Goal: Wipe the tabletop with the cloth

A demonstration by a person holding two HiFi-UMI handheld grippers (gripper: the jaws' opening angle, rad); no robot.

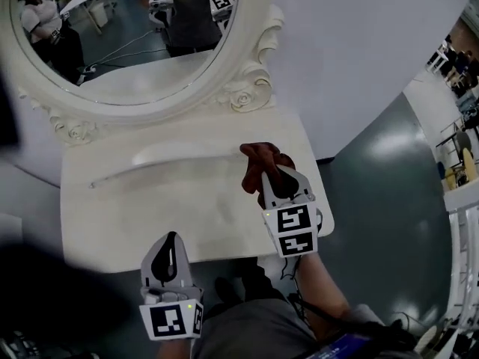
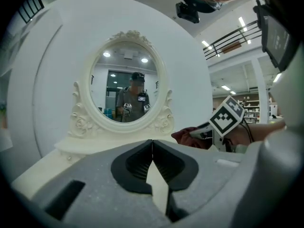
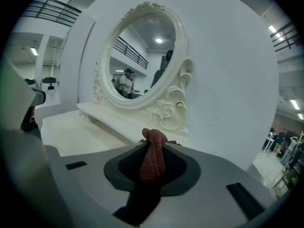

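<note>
Jaws on your right gripper (image 1: pixel 278 179) are clenched on the dark red cloth (image 1: pixel 260 160). From the head view it's bunched at the tips over the right end of the white tabletop (image 1: pixel 150 215), near the base of the oval mirror (image 1: pixel 127 36). Can't tell if it touches the surface. Your left gripper (image 1: pixel 173 238) sits at the table's near edge.

Left gripper view: its jaws are pressed together with nothing in them, and the cloth shows off to the right.

Right gripper view: the cloth is pinched between both pads and hangs down below them.
</note>
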